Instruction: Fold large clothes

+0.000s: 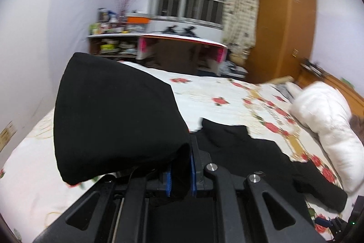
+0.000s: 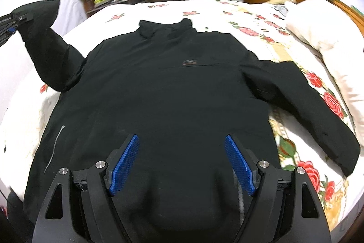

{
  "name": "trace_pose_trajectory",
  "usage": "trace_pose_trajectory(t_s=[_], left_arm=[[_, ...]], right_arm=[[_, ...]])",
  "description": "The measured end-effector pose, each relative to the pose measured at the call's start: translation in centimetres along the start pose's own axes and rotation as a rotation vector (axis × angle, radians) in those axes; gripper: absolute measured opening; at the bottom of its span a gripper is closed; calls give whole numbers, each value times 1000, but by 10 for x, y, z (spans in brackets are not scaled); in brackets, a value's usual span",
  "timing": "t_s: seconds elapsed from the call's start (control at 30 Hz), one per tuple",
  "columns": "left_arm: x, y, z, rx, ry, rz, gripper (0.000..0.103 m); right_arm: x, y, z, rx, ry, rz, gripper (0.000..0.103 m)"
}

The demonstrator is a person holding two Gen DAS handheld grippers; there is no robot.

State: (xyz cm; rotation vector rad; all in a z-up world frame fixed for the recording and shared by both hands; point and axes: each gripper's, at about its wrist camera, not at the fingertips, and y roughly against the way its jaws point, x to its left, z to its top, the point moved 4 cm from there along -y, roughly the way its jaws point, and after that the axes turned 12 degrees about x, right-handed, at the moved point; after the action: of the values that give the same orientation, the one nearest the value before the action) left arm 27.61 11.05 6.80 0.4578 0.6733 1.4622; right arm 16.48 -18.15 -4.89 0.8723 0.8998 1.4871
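A large black jacket (image 2: 173, 88) lies spread flat on the bed, collar away from me, its right sleeve (image 2: 304, 106) stretched out to the right. My left gripper (image 1: 180, 174) is shut on the end of the left sleeve (image 1: 118, 120) and holds it raised off the bed; it also shows at the far left of the right wrist view (image 2: 13, 24). My right gripper (image 2: 182, 163) is open and empty, hovering over the jacket's lower middle, blue pads wide apart.
The bed has a white sheet with red roses (image 2: 250, 24). A white pillow or duvet (image 1: 325, 129) lies at the right. Beyond the bed stand a desk (image 1: 182, 47), a cluttered shelf (image 1: 109, 38) and an orange wardrobe (image 1: 284, 22).
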Motion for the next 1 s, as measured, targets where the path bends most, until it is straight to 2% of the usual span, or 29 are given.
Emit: trace_pose_trajectory(t_s=[0.23,0.53,0.6,0.67,0.7,0.73,0.77,0.9,1.0], left_arm=[[-85,-48,-15,105,-110,-101,12],[-147,-127,-77,280,-161,-125,15],[-154,-142,-90,318,-165,-144,22],[-164,-152,-100,367,-161,-208,46],[-168,-151,-101,371,-169,-225,52],[-174,-148,-104,368,-186,-240,64],[-177,-145,-106,367,-197,-258,71],[-182,-119,-107,327,-213,-282,71],[-168,-102,-98,302,-181,-280,71]], right_arm=[[-34,-2,-12,2,-68,-10,78],[-71,-20,-22,24,-129,-23,78],[-79,-25,-24,31,-143,-27,78],[-85,-27,-26,34,-155,-29,78],[-88,-28,-27,35,-161,-31,78],[-90,-29,-27,35,-166,-32,78],[-91,-29,-27,35,-168,-33,78],[-94,-28,-23,25,-173,-35,78],[-90,-26,-13,8,-157,-28,78]])
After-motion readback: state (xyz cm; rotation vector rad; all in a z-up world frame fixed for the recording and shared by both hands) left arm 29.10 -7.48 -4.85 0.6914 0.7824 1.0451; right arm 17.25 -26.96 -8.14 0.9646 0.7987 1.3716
